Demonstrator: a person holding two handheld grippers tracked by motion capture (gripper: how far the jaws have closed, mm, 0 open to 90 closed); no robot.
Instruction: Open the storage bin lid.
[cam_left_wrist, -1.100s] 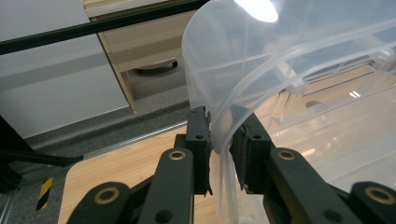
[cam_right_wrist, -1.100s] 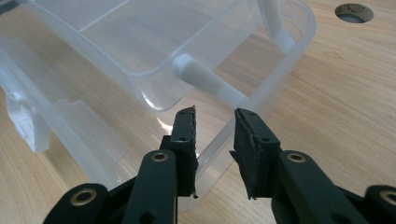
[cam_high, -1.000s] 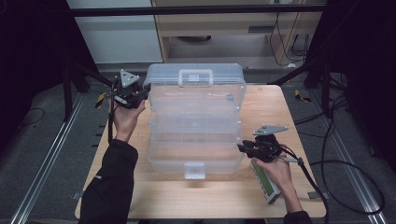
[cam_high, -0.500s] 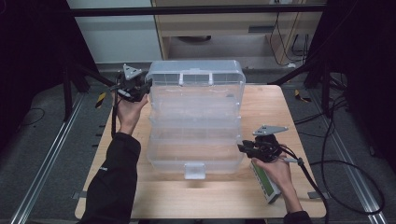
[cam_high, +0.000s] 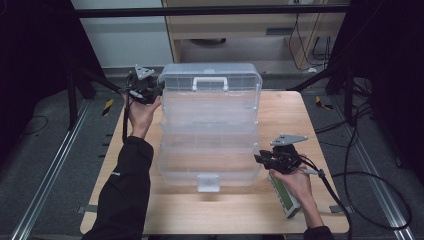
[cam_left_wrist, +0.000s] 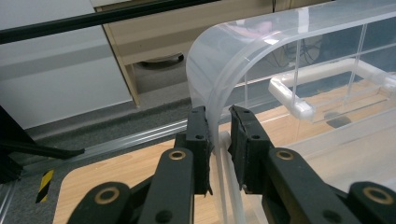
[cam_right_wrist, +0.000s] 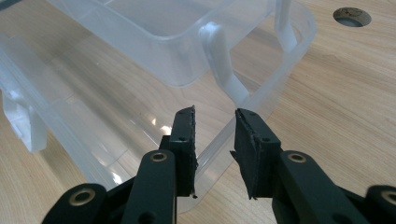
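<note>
1. Left gripper (cam_left_wrist: 218, 122): its jaws are straddling the curved corner edge of the lid (cam_left_wrist: 261, 42), one pad on either side of the clear wall. The left pad is lying against the plastic; the right pad is standing a sliver off it, so whether the jaws are truly clamping the lid cannot be told. In the high view the left gripper (cam_high: 150, 92) is sitting at the far left corner of the box (cam_high: 210, 145), with the left hand (cam_high: 140, 112) beneath it.

2. Lid: clear plastic, standing raised at the far end of the box, curving up and over just ahead of the left jaws. A white handle (cam_left_wrist: 299, 95) is showing through it, ahead and to the right of those jaws.

3. Right gripper (cam_right_wrist: 215, 116): its jaws are standing apart over the near corner rim of the box (cam_right_wrist: 280, 79), with the rim running between them and neither pad pressing on it. In the high view the right gripper (cam_high: 265, 159) is resting at the near right corner of the box, in the right hand (cam_high: 292, 182).

4. Box: clear, tiered, lying opened out on the table (cam_high: 320, 125). An inner tray (cam_right_wrist: 154, 42) is sitting ahead of the right jaws, a white hinge arm (cam_right_wrist: 224, 65) running from it down toward the rim. A white latch (cam_high: 208, 182) is hanging at the near front.

5. Table: light wood, with a round hole (cam_right_wrist: 352, 16) ahead and to the right of the right jaws.
</note>
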